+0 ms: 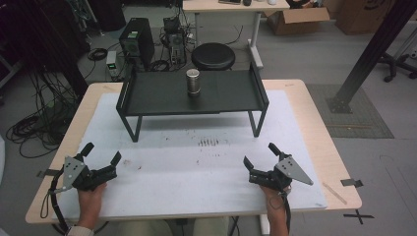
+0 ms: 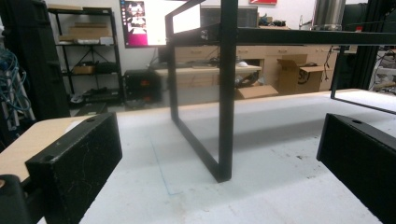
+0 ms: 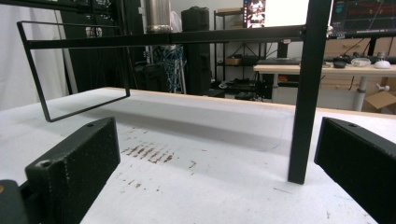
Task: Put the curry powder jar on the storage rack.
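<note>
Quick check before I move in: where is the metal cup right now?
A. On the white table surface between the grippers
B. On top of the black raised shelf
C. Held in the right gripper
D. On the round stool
B: the metal cup stands upright on the black shelf, and both grippers rest open near the table's front edge.

Honestly can't read a thing from here: the monitor [image 2: 144,23] and the cardboard box [image 2: 299,77] are both way too blurry.
</note>
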The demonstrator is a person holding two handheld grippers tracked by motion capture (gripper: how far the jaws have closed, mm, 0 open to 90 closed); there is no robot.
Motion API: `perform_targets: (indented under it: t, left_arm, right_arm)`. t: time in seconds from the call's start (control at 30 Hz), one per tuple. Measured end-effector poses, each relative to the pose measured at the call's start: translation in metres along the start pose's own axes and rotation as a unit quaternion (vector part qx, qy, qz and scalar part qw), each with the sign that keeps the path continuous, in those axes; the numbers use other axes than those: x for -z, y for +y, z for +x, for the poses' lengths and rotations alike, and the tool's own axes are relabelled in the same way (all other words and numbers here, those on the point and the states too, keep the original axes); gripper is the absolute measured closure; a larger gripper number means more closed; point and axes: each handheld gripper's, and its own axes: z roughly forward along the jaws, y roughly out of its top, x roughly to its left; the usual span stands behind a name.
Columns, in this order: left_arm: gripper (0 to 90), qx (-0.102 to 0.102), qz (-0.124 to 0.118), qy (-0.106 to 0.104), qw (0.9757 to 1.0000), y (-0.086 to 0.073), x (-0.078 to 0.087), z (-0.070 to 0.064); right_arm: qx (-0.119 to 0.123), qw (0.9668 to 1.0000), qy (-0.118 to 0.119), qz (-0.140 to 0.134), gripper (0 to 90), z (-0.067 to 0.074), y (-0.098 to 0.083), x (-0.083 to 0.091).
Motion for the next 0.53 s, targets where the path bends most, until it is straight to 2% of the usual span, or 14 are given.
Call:
perform_targets:
  t: [0.17, 0.53]
  left_arm:
    - [0.4, 0.0, 0.0, 0.0, 1.0, 0.0, 0.0, 0.0]
    - [0.4, 0.0, 0.0, 0.0, 1.0, 0.0, 0.0001, 0.0]
  right_arm:
    - [0.017, 0.9998, -0.002, -0.004, 0.0, 0.0036, -0.0007, 0.0008]
    - [0.018, 0.9998, -0.002, -0.007, 0.0, 0.0035, -0.001, 0.0014]
